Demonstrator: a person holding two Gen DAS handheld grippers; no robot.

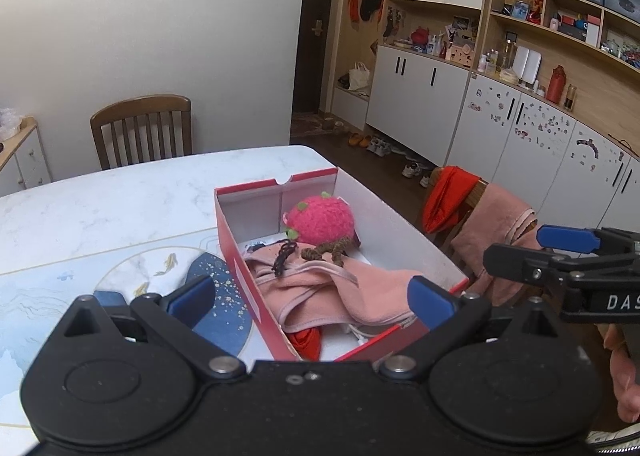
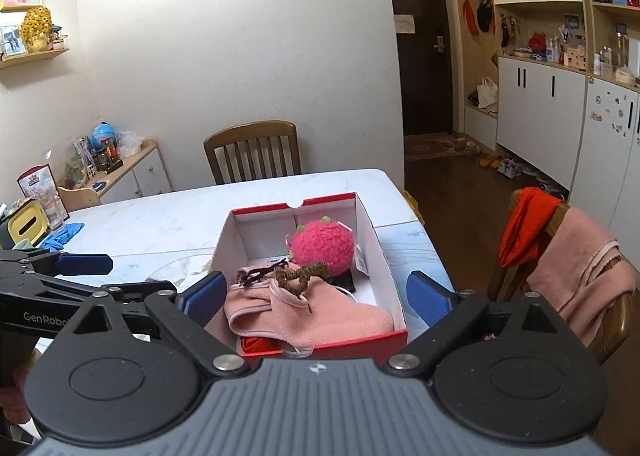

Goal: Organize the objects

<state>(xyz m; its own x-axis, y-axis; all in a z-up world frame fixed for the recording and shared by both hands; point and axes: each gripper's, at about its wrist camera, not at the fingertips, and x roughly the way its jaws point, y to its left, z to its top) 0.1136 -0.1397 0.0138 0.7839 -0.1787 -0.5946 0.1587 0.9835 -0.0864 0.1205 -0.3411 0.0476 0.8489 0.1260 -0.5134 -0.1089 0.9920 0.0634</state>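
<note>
Both tongs, left gripper and right gripper, angled downward, spread wide, empty; ahead, red shoebox holding pink garment and pink plush.

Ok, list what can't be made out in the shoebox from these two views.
- Red cloth: both views, mostly buried under the pink garment.
- Box floor at the near end: both views, hidden by the garment and the shoebox front wall.
- Dark item beside the pink plush ball: right wrist view, half hidden, unidentifiable.
- Tag print: too small.
</note>
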